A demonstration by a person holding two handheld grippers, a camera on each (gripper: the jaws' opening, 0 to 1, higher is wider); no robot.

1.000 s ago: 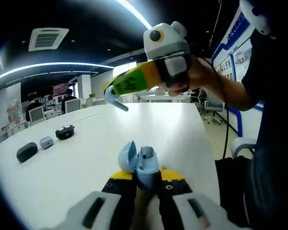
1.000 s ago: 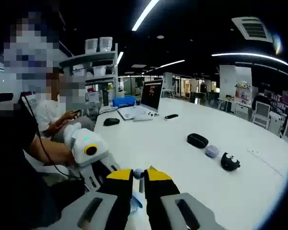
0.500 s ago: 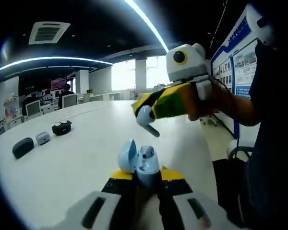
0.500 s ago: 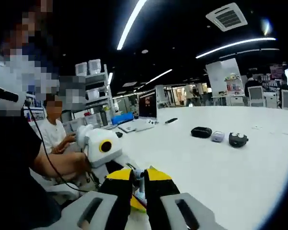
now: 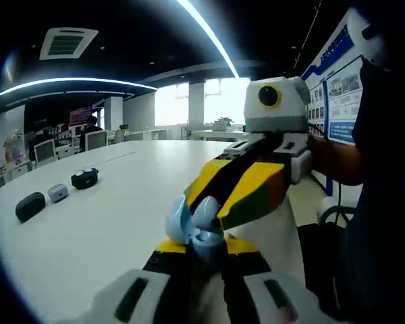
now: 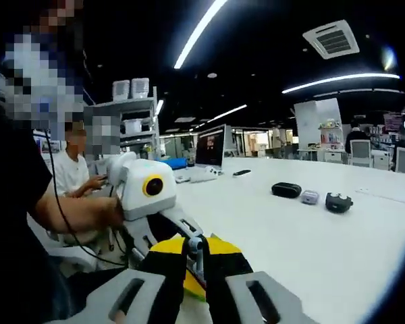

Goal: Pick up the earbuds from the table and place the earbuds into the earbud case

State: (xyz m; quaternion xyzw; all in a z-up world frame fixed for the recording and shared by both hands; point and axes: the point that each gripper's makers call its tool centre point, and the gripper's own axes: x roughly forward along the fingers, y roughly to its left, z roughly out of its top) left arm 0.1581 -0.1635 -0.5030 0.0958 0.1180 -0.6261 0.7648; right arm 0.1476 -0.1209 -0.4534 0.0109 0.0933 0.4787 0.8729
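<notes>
My left gripper [image 5: 197, 248] is shut on a light blue earbud case [image 5: 181, 220], held upright above the white table [image 5: 108, 229] with its lid open. The right gripper [image 5: 209, 206] comes in from the right and tilts down onto the case's open top, with a pale blue earbud [image 5: 204, 213] at its tips. In the right gripper view, my right gripper [image 6: 194, 250] is shut on the small earbud [image 6: 196, 243]. The white body of the left gripper [image 6: 147, 196] sits close at the left in a person's hand. The case's inside is hidden behind the jaws.
Three other small cases lie in a row on the table: a black one [image 5: 29, 206], a grey one [image 5: 57, 193] and a round black one [image 5: 85, 178]. A laptop [image 6: 209, 145] and a phone [image 6: 241, 173] sit further off. A seated person [image 6: 74, 175] is at the left.
The right gripper has come down from above the table to the open case held by the left gripper, bringing the earbud with it. The left gripper has kept its hold.
</notes>
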